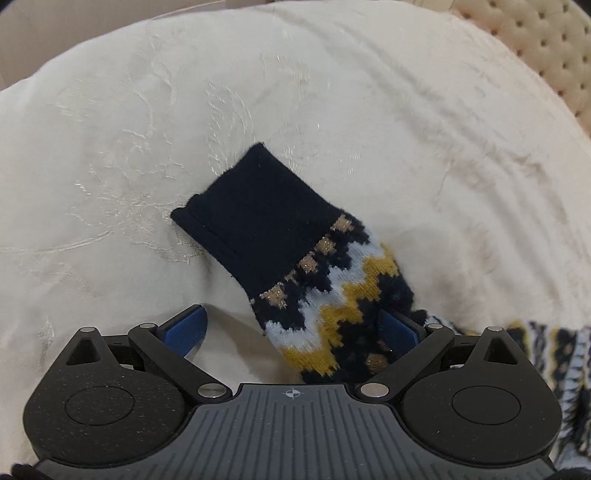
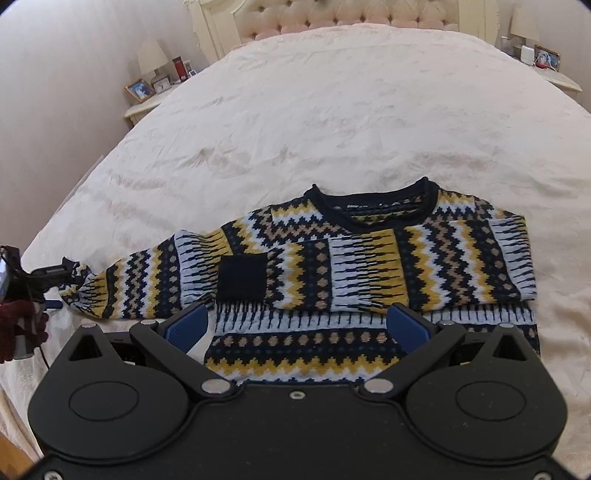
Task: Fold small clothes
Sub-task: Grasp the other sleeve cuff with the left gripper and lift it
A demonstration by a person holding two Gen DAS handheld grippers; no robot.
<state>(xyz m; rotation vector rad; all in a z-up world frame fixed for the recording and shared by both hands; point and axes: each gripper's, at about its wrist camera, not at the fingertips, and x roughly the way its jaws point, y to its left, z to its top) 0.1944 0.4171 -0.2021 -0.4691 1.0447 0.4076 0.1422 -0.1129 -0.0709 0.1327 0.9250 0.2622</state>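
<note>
**knitfan:** What's the fabric like from where you sit?

**me:** It's a chunky knit sweater (image 2: 369, 266) with zigzag and diamond bands in navy, mustard, pale blue and tan, plus a rolled navy collar (image 2: 373, 206). It lies flat, front up, on a cream bedspread (image 2: 332, 110) that has faint embroidered swirls and soft wrinkles. One sleeve is folded across the chest, and its plain navy cuff (image 2: 242, 277) sits on the pattern. The other sleeve (image 2: 140, 284) stretches straight out toward the bed's side.

**knitfan:** And your grippers?

**me:** The left gripper (image 1: 291, 328) is down low over that outstretched sleeve's end. Its blue fingers (image 1: 186, 330) are spread wide. The smooth ribbed cuff (image 1: 255, 221) points away from me, and the fuzzy patterned part runs between the fingers. The far finger touches the knit, but nothing's clamped. The right gripper (image 2: 297, 326) hangs over the sweater's lower body, also spread wide and holding nothing. In the right wrist view I can see the left gripper (image 2: 55, 275) at the sleeve tip, with a hand in a dark red glove (image 2: 16, 328) behind it.

**knitfan:** Room to move?

**me:** Lots of bare bedspread beyond the collar, up to the tufted headboard (image 2: 351, 18). The sleeve tip sits near the bed's edge. Nightstands (image 2: 147, 105) with lamps and photo frames stand well apart on both sides.
</note>
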